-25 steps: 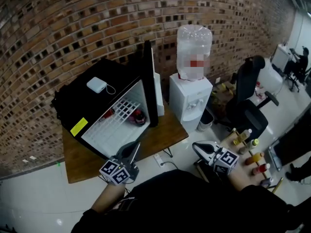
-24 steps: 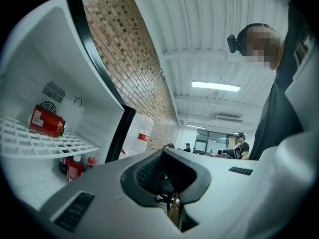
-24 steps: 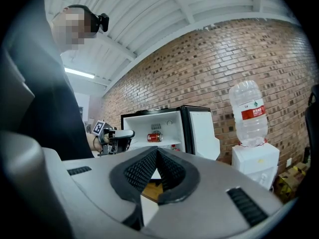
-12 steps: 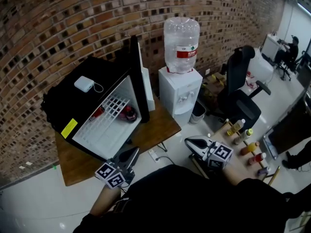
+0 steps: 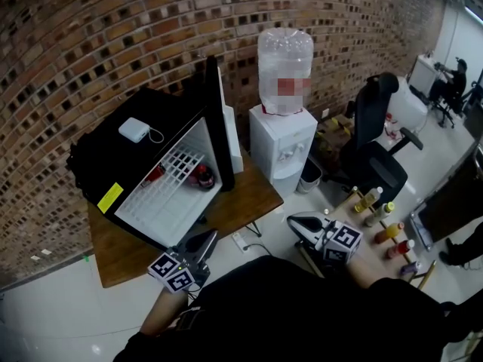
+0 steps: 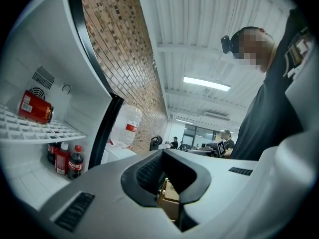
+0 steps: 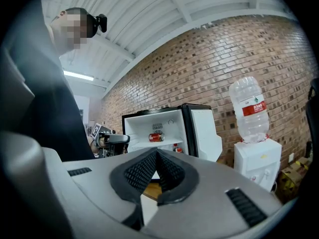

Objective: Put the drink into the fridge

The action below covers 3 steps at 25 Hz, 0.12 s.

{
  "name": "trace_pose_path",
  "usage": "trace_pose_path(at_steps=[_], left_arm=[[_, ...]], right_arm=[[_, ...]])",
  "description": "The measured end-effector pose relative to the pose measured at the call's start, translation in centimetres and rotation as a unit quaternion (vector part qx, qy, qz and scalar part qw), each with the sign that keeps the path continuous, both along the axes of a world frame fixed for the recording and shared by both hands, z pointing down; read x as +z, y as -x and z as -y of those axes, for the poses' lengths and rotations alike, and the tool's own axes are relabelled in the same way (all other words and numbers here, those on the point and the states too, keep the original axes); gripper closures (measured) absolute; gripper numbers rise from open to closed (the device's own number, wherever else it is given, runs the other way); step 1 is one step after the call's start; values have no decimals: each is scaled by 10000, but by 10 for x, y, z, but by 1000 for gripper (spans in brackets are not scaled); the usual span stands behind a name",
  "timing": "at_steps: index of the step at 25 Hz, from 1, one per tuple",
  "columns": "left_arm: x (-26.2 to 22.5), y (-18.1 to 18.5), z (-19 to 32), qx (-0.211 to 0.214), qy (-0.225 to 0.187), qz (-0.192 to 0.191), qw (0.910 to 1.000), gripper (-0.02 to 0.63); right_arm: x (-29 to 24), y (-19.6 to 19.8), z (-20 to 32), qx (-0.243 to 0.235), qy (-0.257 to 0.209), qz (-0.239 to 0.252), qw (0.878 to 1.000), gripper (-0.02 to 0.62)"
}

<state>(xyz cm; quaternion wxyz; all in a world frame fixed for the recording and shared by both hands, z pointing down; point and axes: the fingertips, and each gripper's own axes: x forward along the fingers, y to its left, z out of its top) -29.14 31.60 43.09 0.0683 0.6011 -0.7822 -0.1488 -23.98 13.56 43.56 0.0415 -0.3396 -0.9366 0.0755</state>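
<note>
left gripper [image 5: 204, 241] and right gripper [image 5: 293, 221] jaws closed, empty, near open fridge [image 5: 106, 157] door [image 5: 217, 119]

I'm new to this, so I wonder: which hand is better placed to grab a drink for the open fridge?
Right, likely. The right gripper, fingers shut and empty, hangs beside the row of small coloured bottles; the left gripper sits by the open black mini fridge, farther from them.

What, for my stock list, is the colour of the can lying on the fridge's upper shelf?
Red. The can shows best in the left gripper view.
</note>
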Motion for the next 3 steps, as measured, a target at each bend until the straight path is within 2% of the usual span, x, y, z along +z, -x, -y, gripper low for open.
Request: trace_pose_path(at_steps=[3], left_arm=[[-2, -1, 2, 51, -18, 21, 10000, 612]], right_arm=[[0, 0, 0, -13, -7, -5, 10000, 594]])
